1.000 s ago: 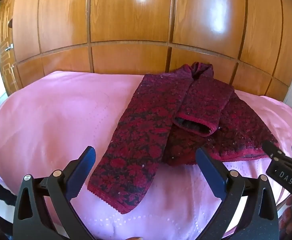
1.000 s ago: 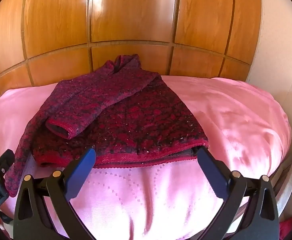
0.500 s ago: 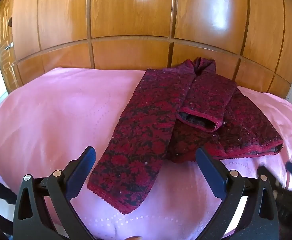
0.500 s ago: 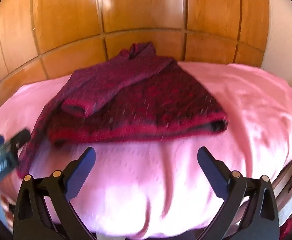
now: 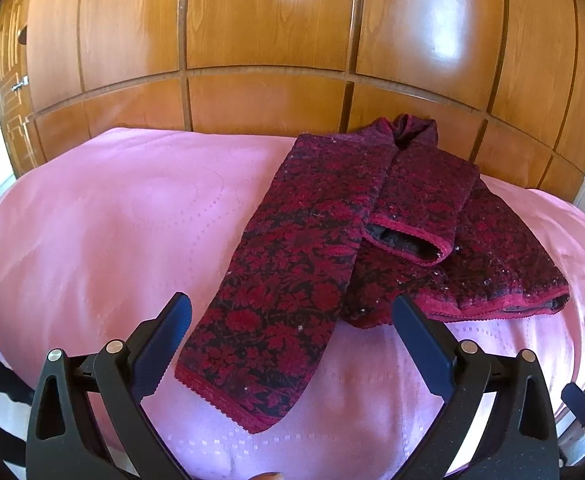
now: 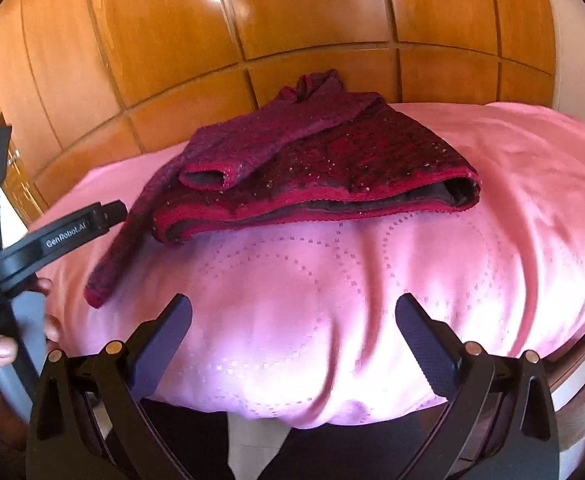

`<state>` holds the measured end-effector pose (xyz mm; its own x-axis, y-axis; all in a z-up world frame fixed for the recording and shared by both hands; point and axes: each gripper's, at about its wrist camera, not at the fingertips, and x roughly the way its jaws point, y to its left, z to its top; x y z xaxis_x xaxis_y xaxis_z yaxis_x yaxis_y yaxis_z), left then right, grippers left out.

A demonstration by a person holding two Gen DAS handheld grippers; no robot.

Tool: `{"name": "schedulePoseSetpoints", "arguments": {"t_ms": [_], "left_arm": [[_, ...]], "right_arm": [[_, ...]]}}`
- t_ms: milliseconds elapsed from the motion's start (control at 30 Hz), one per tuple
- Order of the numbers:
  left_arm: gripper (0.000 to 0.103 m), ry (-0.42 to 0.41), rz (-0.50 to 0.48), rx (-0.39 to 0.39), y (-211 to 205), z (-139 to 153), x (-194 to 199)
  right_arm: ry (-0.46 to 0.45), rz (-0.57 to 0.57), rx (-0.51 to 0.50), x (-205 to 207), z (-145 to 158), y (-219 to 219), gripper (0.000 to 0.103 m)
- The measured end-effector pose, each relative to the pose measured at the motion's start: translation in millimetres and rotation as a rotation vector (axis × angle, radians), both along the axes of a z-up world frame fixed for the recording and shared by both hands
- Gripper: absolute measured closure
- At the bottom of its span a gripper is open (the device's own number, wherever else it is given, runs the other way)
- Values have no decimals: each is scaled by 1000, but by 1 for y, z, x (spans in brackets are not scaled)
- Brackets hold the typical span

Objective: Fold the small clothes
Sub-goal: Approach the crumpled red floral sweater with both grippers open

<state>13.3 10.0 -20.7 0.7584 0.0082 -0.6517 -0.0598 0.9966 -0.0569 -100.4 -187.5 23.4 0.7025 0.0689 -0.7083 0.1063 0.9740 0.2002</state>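
Observation:
A small dark red sweater with a black floral pattern (image 5: 332, 240) lies on a pink quilted cover (image 5: 112, 232). One sleeve (image 5: 416, 208) is folded across its body. The other sleeve (image 5: 276, 308) stretches out toward me, its cuff between my left fingers. My left gripper (image 5: 290, 320) is open and empty, just above that cuff. In the right wrist view the sweater (image 6: 312, 172) lies farther off. My right gripper (image 6: 292, 320) is open and empty, near the cover's front edge (image 6: 292, 400). The left gripper's body (image 6: 52, 236) shows at the left of the right wrist view.
A wall of glossy wooden panels (image 5: 272, 40) stands right behind the cover. A pale wall (image 6: 576, 40) is at the far right. A wooden rim (image 6: 580, 372) shows under the cover at the right. The cover drops off at the front.
My right gripper has pulled back and lower, away from the sweater's hem. My left gripper has shifted slightly; the sweater now sits a little farther right in its view. The sweater has not moved.

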Motion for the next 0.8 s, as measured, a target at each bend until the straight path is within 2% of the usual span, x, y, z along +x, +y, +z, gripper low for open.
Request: {"name": "schedulePoseSetpoints", "arguments": {"t_ms": [167,333,600,800], "left_arm": [[4,0,12,-2,3,2,0],[4,11,15,4,7,-1,0],[4,15,31,15,14,-2,1],[4,21,39,22,17,-2,6]], "right_arm": [[17,-29,34,0,-1,-7,2],[32,-41,14,7,-3,-10,2],[5,3,-60,19,8,-4,2],[-59,5,-76,37,29,-6,2]]}}
